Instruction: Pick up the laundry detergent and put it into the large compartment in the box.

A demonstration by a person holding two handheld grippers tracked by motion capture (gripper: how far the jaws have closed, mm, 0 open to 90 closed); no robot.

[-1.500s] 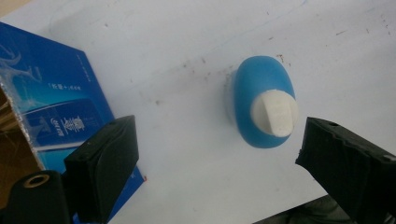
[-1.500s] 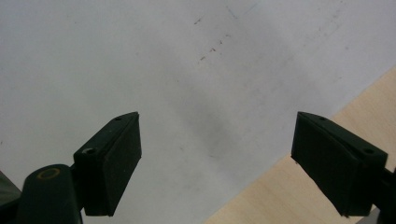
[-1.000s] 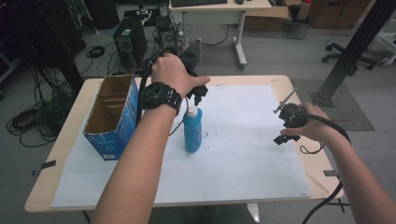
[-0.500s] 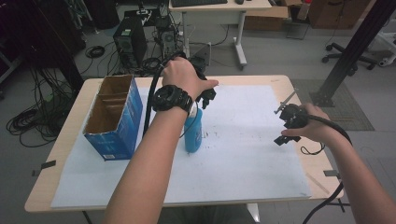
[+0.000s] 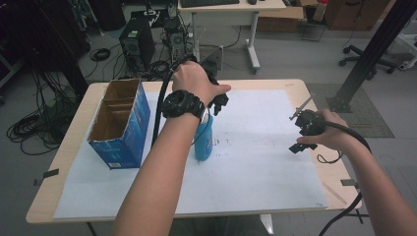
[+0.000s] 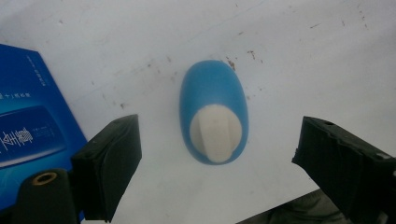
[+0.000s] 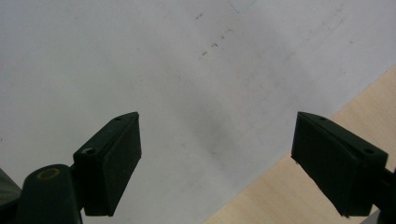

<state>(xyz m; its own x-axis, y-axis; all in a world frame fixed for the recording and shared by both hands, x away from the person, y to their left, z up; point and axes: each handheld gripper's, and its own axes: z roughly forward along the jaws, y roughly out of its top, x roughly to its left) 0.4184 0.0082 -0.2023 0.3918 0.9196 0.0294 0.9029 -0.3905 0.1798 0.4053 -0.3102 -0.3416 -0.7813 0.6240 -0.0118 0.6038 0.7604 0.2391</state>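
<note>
Bottle stands upright on the white sheet, just beside the blue box.
Your left gripper hangs right above it, jaws spread wide and clear of the white cap; your right gripper is spread too, over the sheet's edge by the bare table.

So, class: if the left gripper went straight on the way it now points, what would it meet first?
Probably the white cap of the upright blue bottle: the left gripper looks down on it, jaws open on either side.
</note>
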